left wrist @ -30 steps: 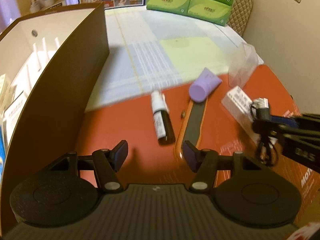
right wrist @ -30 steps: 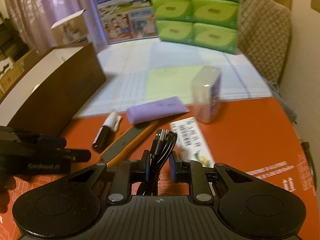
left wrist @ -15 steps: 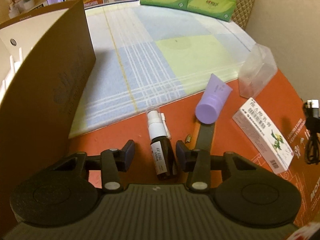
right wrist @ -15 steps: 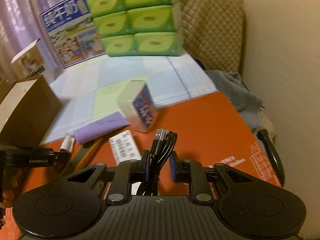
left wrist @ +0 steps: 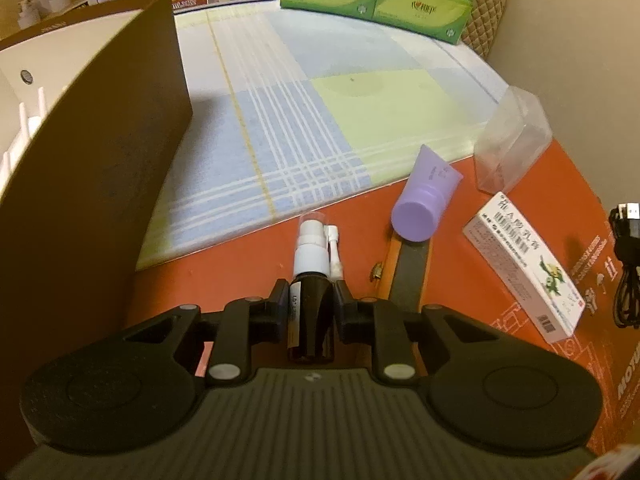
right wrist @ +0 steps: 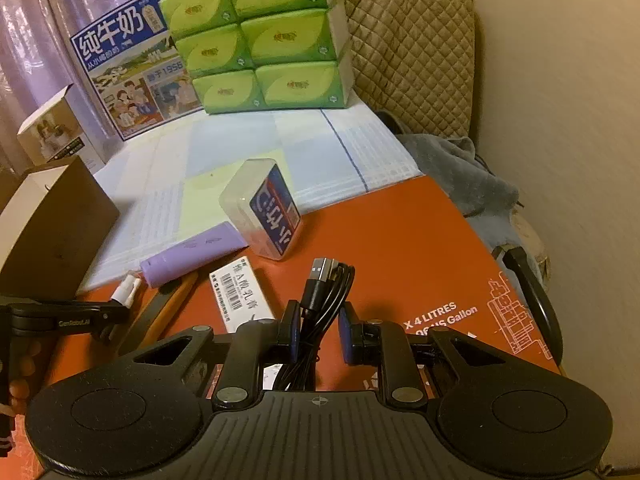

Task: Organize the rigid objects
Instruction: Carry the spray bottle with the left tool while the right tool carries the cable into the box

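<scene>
My left gripper (left wrist: 310, 304) is shut on a dark spray bottle (left wrist: 310, 312) with a white nozzle, lying on the red surface. My right gripper (right wrist: 319, 330) is slightly open; a coiled black USB cable (right wrist: 320, 296) rests between its fingers, touching the left pad with a gap at the right pad. The cable also shows at the right edge of the left wrist view (left wrist: 626, 264). A purple tube (left wrist: 424, 200), a white medicine box (left wrist: 524, 268), an orange-edged file (left wrist: 408, 276) and a clear plastic box (left wrist: 512, 148) lie on the red surface.
A tall brown cardboard box (left wrist: 100, 184) stands at the left. A plaid cloth (left wrist: 320, 120) covers the far table. Green tissue packs (right wrist: 264, 40) and a milk carton box (right wrist: 132, 64) stand at the back. A grey cloth (right wrist: 460, 176) lies at the right.
My left gripper moved forward and closed on the spray bottle. My right gripper swung right with the cable, lowered it to the red surface and loosened its jaws.
</scene>
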